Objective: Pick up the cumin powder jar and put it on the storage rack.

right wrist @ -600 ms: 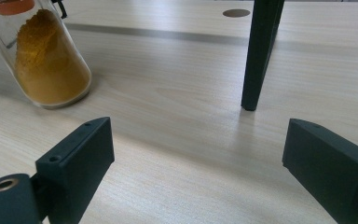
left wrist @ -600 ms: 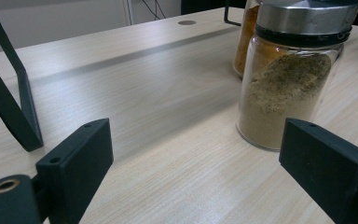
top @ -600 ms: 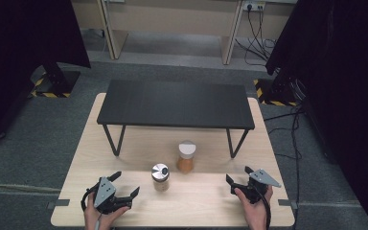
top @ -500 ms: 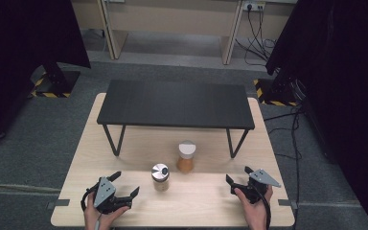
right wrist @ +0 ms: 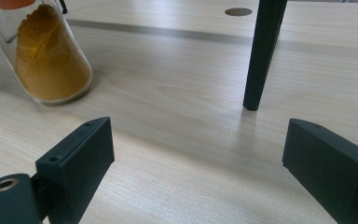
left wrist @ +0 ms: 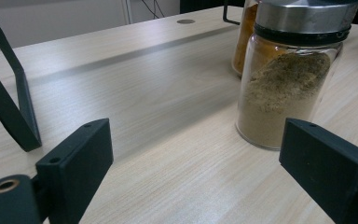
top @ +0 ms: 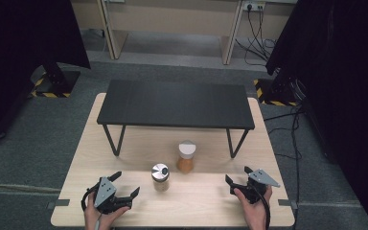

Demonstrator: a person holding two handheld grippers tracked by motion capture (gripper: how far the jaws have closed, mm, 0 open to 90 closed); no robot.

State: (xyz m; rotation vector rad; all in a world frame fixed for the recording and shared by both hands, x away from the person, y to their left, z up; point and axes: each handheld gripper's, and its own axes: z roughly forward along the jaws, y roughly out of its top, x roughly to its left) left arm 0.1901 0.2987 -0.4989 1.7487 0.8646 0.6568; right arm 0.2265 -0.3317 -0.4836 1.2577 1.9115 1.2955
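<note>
High view: from above the near edge, looking forward and down over the whole table. Gripper views: low, close to the tabletop, facing inward. All three share the orange jar.

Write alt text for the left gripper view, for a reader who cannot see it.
A glass spice jar of tan powder with a metal lid stands upright on a light wooden table, beyond the open, empty black jaws of the left gripper. A second jar of orange powder stands just behind it; a black rack leg is at left.
</note>
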